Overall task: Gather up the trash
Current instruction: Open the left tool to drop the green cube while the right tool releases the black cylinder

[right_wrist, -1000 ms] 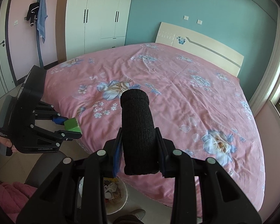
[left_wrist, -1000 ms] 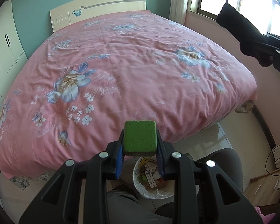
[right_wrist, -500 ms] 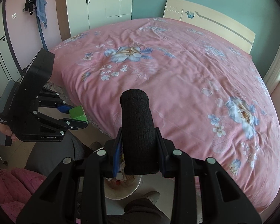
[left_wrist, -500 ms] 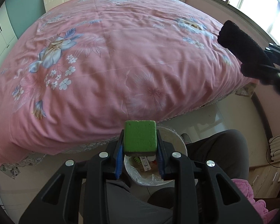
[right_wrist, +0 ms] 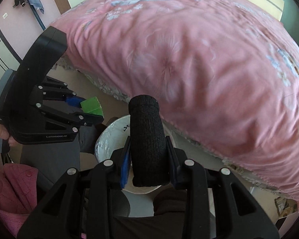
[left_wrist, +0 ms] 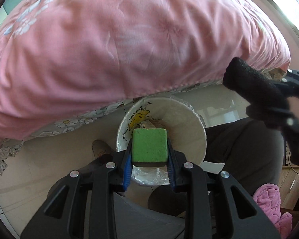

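Two grippers, each clamped on one item, both above one white bin [left_wrist: 197,131]. Left gripper [left_wrist: 149,155]: pinching a green sponge block [left_wrist: 149,144], square-faced with a dark underside, over the bin's near rim. Right gripper [right_wrist: 147,157]: gripping a black knit roll [right_wrist: 146,139], cylindrical, upright. Inside the bin: clear liner, some packaging scraps. Beyond the bin: one bed [left_wrist: 129,39], pink floral cover.

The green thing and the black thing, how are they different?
The green block is square and flat-faced; the black roll is long, round and fuzzy-looking. The block sits in the left gripper, the roll in the right gripper. Both are clamped between fingers, above the white bin.
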`<action>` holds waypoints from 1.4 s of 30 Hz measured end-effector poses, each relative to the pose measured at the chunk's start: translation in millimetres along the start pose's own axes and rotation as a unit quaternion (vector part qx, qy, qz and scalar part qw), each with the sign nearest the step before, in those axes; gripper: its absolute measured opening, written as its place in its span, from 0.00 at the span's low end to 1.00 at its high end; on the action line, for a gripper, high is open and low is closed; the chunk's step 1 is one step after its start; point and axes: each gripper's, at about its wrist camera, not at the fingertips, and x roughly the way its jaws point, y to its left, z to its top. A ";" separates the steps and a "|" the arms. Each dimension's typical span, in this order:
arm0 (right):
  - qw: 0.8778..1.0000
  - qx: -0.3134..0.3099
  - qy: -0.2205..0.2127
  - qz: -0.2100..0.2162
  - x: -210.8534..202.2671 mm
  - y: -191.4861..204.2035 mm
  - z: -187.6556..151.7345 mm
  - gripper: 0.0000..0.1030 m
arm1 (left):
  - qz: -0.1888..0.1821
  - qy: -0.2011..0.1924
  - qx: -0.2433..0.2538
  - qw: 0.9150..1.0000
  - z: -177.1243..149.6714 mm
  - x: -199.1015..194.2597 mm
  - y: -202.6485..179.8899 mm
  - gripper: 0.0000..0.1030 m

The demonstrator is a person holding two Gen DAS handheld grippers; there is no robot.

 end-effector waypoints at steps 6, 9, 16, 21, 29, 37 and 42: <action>0.998 0.019 0.052 0.000 52.5 -6.4 -23.1 0.32 | 0.000 0.026 -0.011 1.000 -5.3 41.6 -1.1 0.31; 0.997 0.025 0.075 -0.002 75.7 -9.7 -30.1 0.32 | -0.004 0.039 -0.016 0.999 -6.1 61.8 -0.7 0.31; 0.991 0.057 0.122 0.003 128.3 -16.8 -44.1 0.32 | -0.003 0.076 -0.039 0.996 -7.2 107.3 3.6 0.31; 0.985 0.082 0.154 0.004 163.4 -15.9 -52.7 0.32 | -0.004 0.098 -0.060 0.993 -7.5 133.5 12.3 0.31; 0.974 0.117 0.195 0.011 209.0 -11.7 -64.5 0.32 | -0.025 0.130 -0.103 0.986 -7.4 171.1 22.5 0.31; 0.959 0.180 0.216 0.032 239.3 -21.8 -76.9 0.33 | -0.031 0.140 -0.130 0.981 -5.4 189.5 22.8 0.31; 0.958 0.185 0.217 0.032 247.0 -16.6 -77.3 0.39 | -0.044 0.152 -0.157 0.975 -8.4 197.2 26.0 0.45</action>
